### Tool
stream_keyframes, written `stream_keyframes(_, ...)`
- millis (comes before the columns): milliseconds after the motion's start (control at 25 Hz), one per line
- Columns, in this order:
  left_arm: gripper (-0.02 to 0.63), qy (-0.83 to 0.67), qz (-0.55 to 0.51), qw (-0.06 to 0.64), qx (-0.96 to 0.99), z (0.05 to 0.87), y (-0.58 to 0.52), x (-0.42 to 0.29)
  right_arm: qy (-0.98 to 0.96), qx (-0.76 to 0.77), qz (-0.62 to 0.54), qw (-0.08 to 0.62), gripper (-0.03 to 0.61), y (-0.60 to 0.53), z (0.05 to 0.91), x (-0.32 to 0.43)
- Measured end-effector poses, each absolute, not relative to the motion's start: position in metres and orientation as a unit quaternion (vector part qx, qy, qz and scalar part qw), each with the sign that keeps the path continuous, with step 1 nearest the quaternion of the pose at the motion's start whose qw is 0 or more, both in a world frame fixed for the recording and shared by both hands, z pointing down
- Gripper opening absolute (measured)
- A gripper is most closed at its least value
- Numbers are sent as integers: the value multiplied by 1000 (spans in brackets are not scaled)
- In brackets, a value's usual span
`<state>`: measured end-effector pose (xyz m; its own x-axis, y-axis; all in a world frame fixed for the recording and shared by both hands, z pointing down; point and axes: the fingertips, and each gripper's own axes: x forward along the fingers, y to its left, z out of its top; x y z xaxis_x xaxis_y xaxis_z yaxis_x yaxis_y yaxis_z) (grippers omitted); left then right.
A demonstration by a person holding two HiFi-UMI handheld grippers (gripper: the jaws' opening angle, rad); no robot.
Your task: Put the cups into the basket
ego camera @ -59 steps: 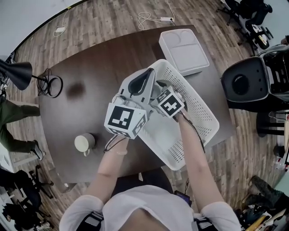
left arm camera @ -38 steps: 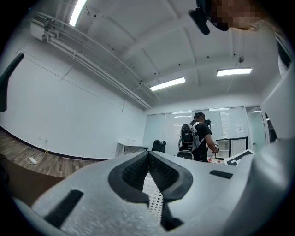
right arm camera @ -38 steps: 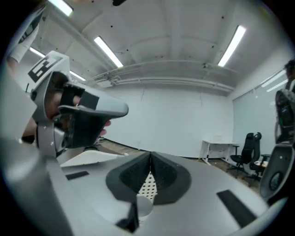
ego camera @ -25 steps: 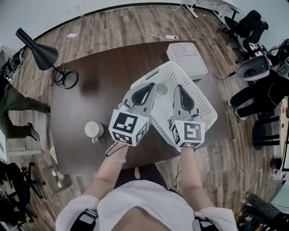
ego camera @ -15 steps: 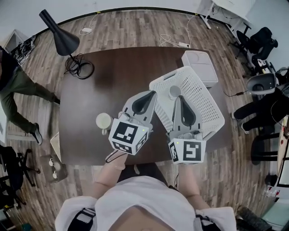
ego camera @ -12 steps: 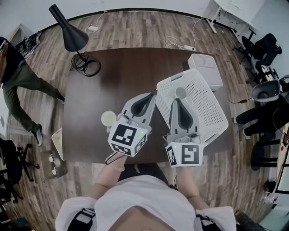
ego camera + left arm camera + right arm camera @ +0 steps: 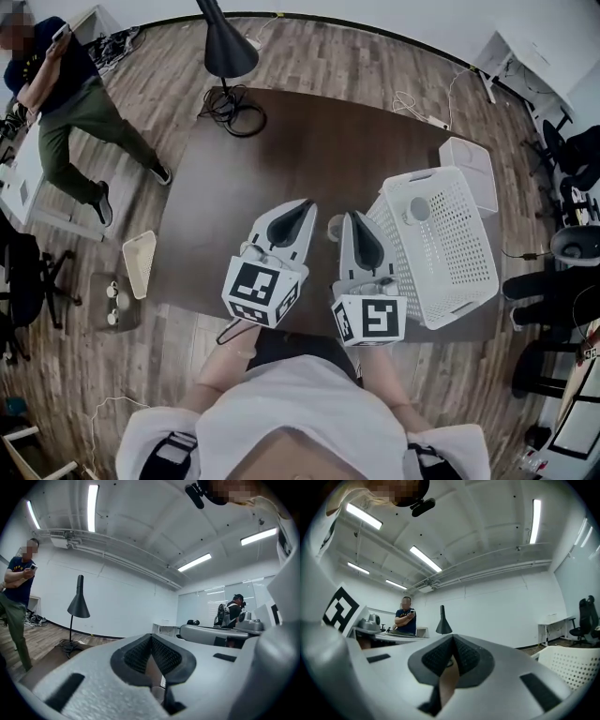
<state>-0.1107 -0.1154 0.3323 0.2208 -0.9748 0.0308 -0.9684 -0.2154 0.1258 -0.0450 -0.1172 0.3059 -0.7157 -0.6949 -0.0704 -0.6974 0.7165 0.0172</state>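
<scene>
Left claw [image 7: 307,205] and right claw [image 7: 349,218], both closed and empty, tips side by side above the dark brown table [image 7: 309,141]; one pale round cup [image 7: 334,228] on the table between them; second pale cup [image 7: 419,208] inside the white perforated plastic basket [image 7: 455,272] just beside the right claw.

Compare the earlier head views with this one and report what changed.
Both grippers came back out of the basket. The left gripper and right gripper now hang over the near side of the table, with the cup on the table just past their tips. The cup in the basket, covered by them at first, now shows. Nothing was picked up; both are shut and empty. The basket and the cup on the table kept their places.
</scene>
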Motion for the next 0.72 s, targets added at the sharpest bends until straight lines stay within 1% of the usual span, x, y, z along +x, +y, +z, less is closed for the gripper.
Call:
stream_keyframes(280,9,-643,-35,58,763,335,-100,-138,938,-347,21,20,12,-106,312,-77)
stream_keyframes(720,9,-646,-40,71,759,342,-99,-146,944,-328,28,8,12,-101,318,-84)
